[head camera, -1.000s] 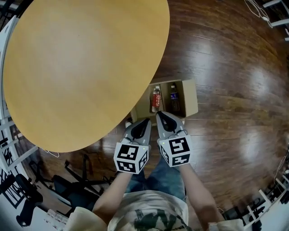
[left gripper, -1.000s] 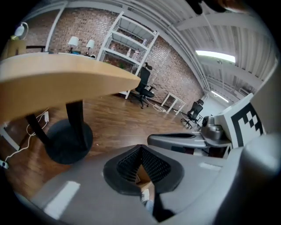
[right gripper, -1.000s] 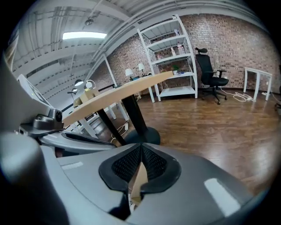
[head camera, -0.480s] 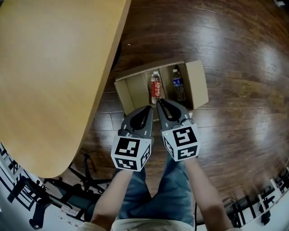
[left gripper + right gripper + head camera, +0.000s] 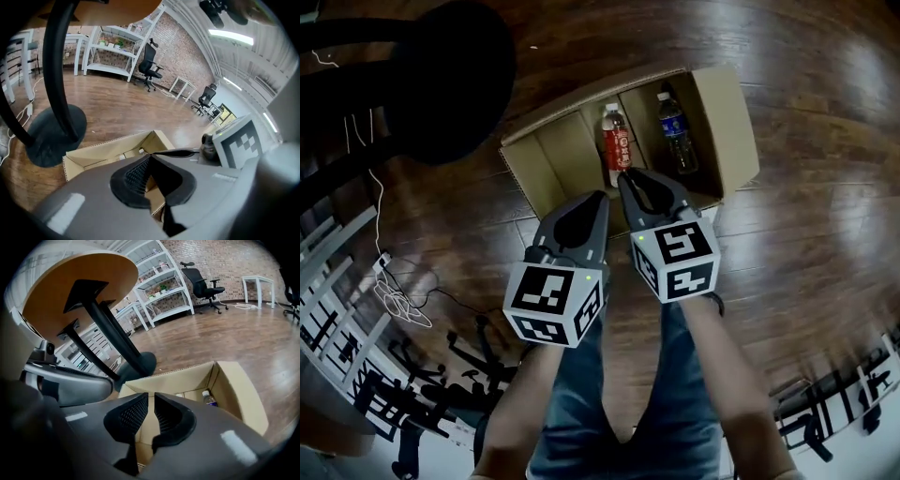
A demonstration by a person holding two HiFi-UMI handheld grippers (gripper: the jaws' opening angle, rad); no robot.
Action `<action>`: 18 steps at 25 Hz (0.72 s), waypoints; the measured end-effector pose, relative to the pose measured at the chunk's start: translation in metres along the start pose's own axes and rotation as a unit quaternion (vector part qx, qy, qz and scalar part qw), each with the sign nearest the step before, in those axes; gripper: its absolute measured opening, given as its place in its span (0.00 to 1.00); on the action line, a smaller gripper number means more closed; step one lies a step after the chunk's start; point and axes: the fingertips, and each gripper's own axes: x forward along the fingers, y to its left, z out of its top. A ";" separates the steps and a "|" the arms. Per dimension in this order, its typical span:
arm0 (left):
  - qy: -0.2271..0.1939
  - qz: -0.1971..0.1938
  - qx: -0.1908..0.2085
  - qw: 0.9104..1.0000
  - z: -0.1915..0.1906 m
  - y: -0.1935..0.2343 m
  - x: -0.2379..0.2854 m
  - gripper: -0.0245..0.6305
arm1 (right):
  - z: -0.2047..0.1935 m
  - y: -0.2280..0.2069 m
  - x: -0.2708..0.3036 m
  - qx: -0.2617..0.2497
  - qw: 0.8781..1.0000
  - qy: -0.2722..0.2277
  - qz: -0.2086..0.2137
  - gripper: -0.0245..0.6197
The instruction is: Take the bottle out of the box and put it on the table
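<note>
This is the reach: the red-labelled bottle (image 5: pixel 615 145) lies in the middle compartment of the box (image 5: pixel 727 122) and the blue-labelled bottle (image 5: pixel 675 131) by its right wall. The left gripper (image 5: pixel 598 199) has its jaws together. The right gripper (image 5: pixel 626 176), at the box's near edge, has just been opening to a narrow, empty gap, and probably must widen further and sink around the red one.

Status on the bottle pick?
Left hand-held gripper shut, empty. Right hand-held gripper jaws just been opening, nothing between. Red bottle in box, untouched. Nothing blocking.
</note>
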 end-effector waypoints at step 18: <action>0.035 -0.007 0.018 0.999 -0.078 0.056 0.057 0.03 | -0.105 -0.068 0.131 0.035 0.994 0.093 -0.035 0.24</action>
